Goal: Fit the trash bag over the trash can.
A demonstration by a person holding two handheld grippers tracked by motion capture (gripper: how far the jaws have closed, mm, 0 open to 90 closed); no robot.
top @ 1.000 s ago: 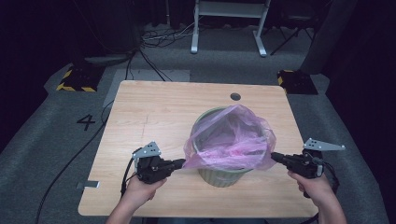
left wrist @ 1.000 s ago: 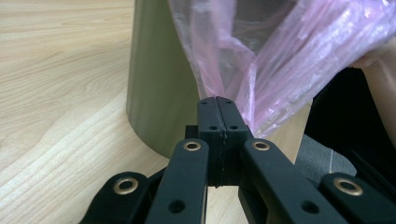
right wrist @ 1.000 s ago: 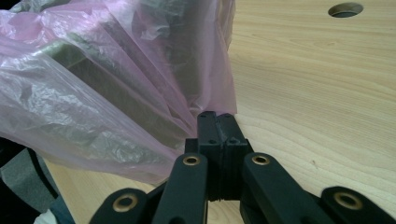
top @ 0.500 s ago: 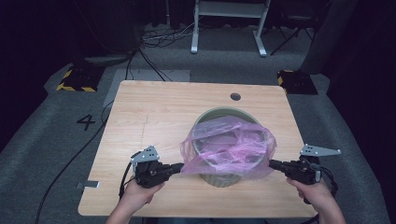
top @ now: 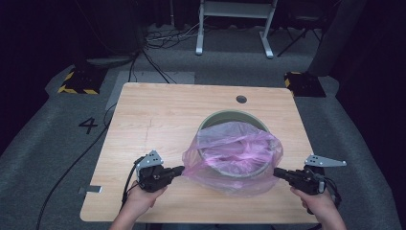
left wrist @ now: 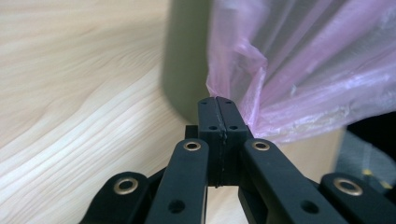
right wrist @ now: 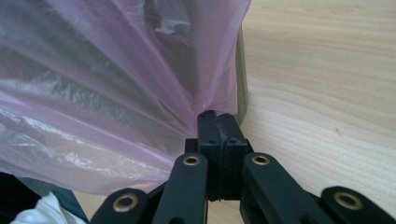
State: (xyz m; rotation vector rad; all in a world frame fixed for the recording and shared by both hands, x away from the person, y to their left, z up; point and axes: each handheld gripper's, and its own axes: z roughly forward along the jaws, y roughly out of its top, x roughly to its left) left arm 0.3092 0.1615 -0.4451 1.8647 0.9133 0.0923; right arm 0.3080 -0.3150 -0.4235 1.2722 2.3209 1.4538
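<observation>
A round grey-green bin [top: 225,116] stands on the wooden table [top: 158,120], right of its middle. A thin pink plastic bag [top: 234,155] is stretched across the bin's mouth and hangs over its near side; the far rim shows bare. My left gripper [top: 181,169] is shut on the bag's left edge, my right gripper [top: 276,172] on its right edge, and both pull outward. In the left gripper view the shut jaws pinch the bag [left wrist: 303,70] at my left gripper [left wrist: 217,100], beside the bin wall [left wrist: 184,60]. The right gripper view shows my right gripper [right wrist: 215,116] clamped on the bag [right wrist: 93,70].
A small round hole [top: 241,99] sits near the table's far edge. Both hands are close to the near edge. On the carpet beyond are cables, a white frame [top: 234,28], yellow-and-black striped blocks [top: 76,81] and a painted 4 [top: 88,125].
Both grippers have come down and toward the near edge, still holding the bag. The bag has dropped from above the bin onto it, and the bin's far rim is now uncovered.
</observation>
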